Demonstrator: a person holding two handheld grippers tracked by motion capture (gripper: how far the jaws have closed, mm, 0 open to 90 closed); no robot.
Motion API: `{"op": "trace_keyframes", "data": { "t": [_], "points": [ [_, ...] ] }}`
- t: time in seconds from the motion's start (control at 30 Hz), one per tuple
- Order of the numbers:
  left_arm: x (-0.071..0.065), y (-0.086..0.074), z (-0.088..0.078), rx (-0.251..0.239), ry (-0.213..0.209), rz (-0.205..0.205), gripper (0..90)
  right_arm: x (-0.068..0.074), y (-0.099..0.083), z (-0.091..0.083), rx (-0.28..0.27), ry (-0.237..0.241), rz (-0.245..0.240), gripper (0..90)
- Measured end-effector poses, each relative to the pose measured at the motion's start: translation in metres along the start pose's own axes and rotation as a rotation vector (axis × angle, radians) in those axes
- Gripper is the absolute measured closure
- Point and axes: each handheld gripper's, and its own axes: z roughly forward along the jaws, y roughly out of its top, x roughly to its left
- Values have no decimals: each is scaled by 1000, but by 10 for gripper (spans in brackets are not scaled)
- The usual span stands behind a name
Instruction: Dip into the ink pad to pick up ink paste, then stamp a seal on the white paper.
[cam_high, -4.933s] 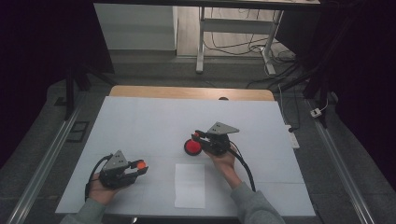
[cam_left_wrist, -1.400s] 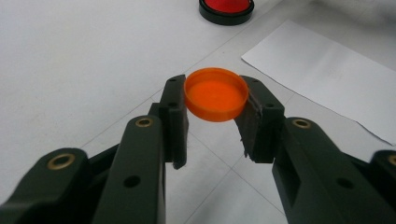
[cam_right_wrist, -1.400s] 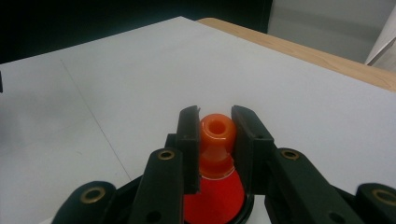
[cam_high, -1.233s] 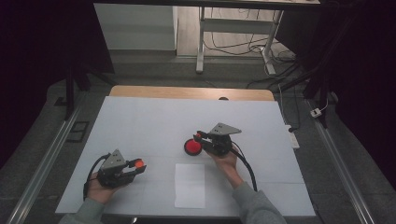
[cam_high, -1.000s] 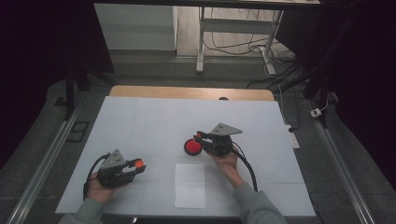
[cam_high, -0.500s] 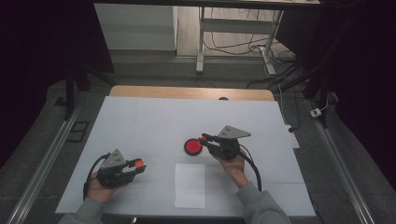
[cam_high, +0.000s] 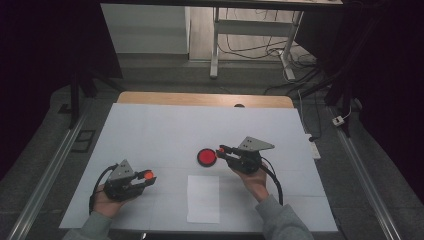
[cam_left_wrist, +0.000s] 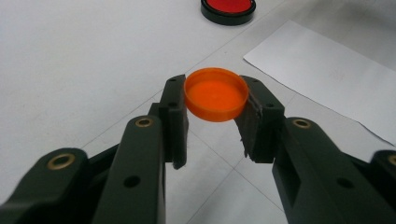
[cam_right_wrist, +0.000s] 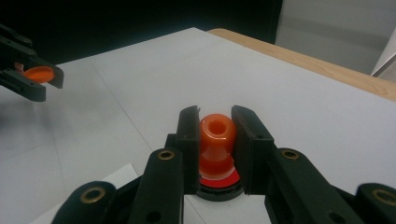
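Orange stamp (cam_right_wrist: 216, 140) clamped in my right gripper (cam_right_wrist: 215, 140), handle end toward camera, base just above red ink pad (cam_high: 206, 157) mid-table. Orange cap (cam_left_wrist: 216, 94) pinched between jaws of my left gripper (cam_left_wrist: 216, 114), hollow side up, near table front-left. White paper sheet (cam_high: 203, 198) lies flat between my hands, on white table (cam_high: 165, 125).

No readable text, label, brand, number or sign appears anywhere; faint marks on the white paper sheet (cam_left_wrist: 327, 74) are too small to make out.
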Motion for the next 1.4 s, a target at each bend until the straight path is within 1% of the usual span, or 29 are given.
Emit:
{"op": "trace_keyframes", "data": {
  "t": [0.13,0.43,0.7,0.83,1.17,1.4],
  "points": [
    [0,0,0,-1,0,-3,645,1,0,-3,-2,6,-1,722],
    [0,0,0,-1,2,0,645,2,-1,-10,-5,1,-1,722],
    [1,0,0,-2,2,-1,645,7,-4,-16,6,8,-3,722],
    [1,0,0,-2,1,0,645,9,-5,-19,2,19,3,722],
    [0,0,0,-1,2,2,645,20,-7,-28,5,46,-17,722],
    [0,0,0,0,2,3,645,25,-9,-32,7,62,-20,721]
  ]
}}
